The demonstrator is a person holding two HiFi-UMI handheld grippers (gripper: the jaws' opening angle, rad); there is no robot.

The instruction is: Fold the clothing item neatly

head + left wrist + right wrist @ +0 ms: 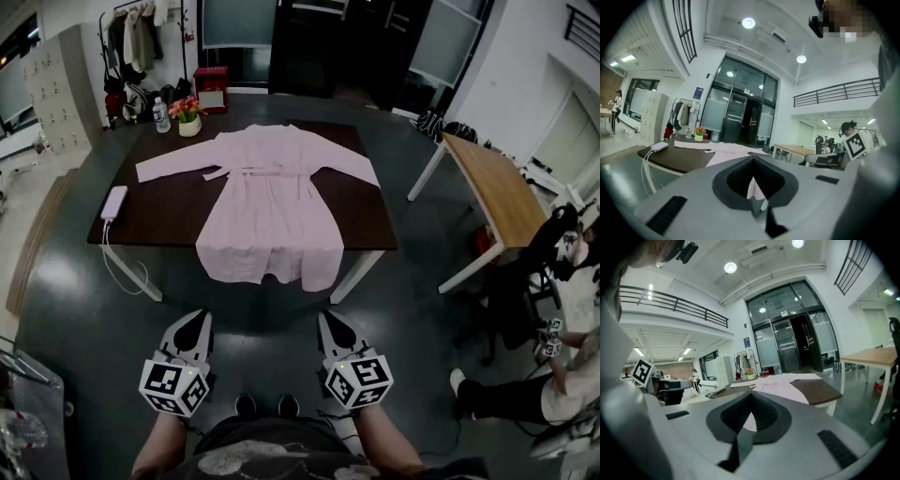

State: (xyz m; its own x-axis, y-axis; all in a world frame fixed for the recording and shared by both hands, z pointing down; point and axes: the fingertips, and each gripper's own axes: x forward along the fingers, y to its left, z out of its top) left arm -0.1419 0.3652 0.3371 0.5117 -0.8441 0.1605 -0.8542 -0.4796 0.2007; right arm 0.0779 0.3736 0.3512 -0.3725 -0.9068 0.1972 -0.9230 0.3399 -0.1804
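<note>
A pale pink robe (267, 202) lies spread flat on the dark brown table (370, 220), sleeves stretched out to both sides and its hem hanging over the near edge. My left gripper (201, 319) and right gripper (328, 320) are held low near my body, well short of the table, both shut with nothing between the jaws. The left gripper view shows the closed left gripper (752, 180) pointing toward the robe (724, 149). In the right gripper view the closed right gripper (751, 411) points at the robe (780, 383) too.
A flower pot (188, 117) and a water bottle (161, 116) stand at the table's far left corner. A white device (113, 202) with a dangling cable lies at the left edge. A wooden table (492, 192) and a seated person (553, 375) are at right.
</note>
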